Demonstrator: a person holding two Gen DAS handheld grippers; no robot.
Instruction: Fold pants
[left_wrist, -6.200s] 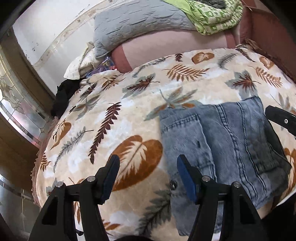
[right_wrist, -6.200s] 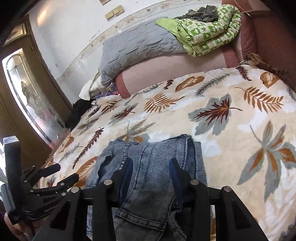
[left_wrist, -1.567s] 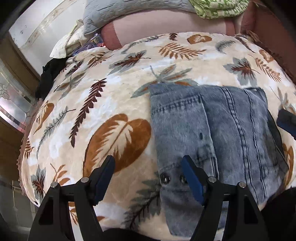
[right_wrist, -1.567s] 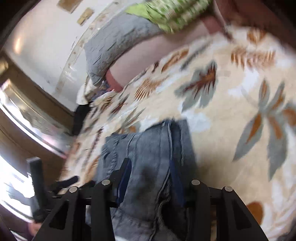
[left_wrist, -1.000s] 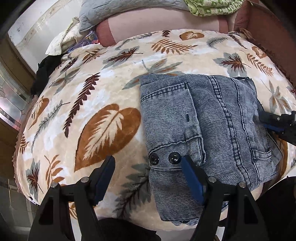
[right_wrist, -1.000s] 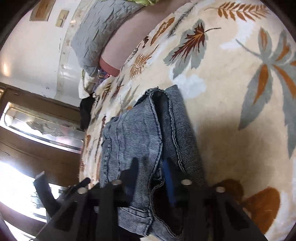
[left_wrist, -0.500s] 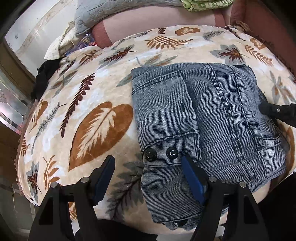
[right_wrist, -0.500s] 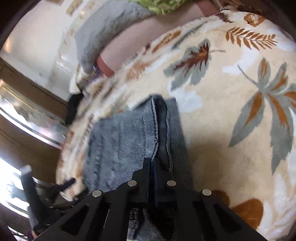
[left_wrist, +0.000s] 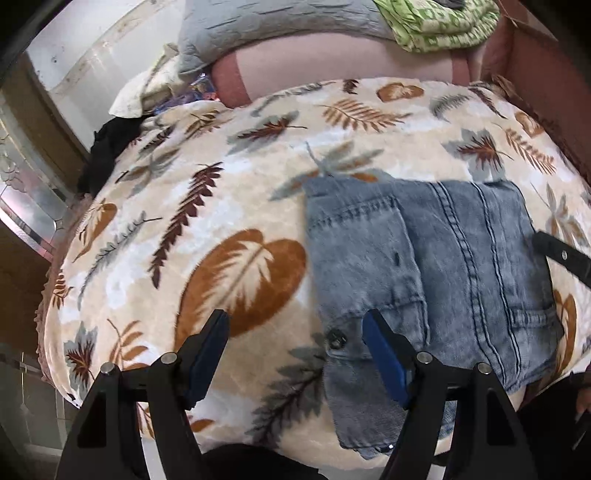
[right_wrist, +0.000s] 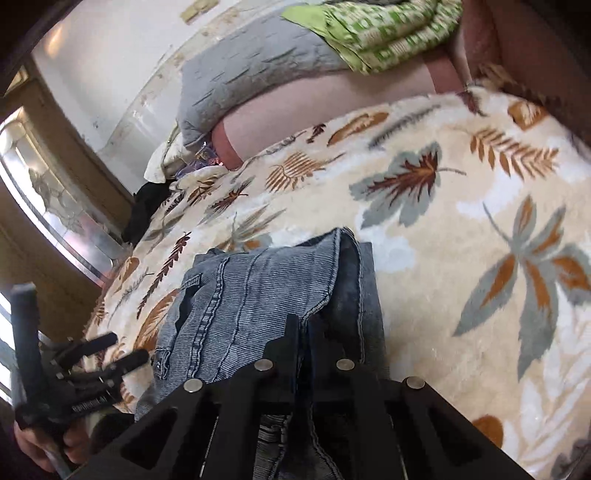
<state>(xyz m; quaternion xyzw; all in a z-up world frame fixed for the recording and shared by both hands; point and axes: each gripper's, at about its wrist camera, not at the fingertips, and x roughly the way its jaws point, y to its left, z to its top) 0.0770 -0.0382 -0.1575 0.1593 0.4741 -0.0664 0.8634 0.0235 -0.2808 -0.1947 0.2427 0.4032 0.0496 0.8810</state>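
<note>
Folded pants (left_wrist: 424, 266), grey-blue denim, lie flat on the leaf-print blanket (left_wrist: 236, 206) close to its near edge, toward the near right corner. 2 dark buttons sit at the waistband end nearest me; only 1 (left_wrist: 335, 339) is clear in the left wrist view.

My left tongs (left_wrist: 295, 350) hover over the near edge, jaws wide apart, nothing between them. The right-hand blue pad (left_wrist: 382, 363) is above the waistband by the button; whether it touches the cloth I cannot tell. The left-hand pad is over bare blanket.

My right tongs (right_wrist: 303, 328) have just closed; jaws are pressed together. Their tips lie at the right-hand folded edge of the pants (right_wrist: 258, 295). Cloth runs up between the fingers (right_wrist: 290, 332), so I read a pinch on that edge.

Pillows and a green quilt (right_wrist: 384, 33) are at the far edge.
</note>
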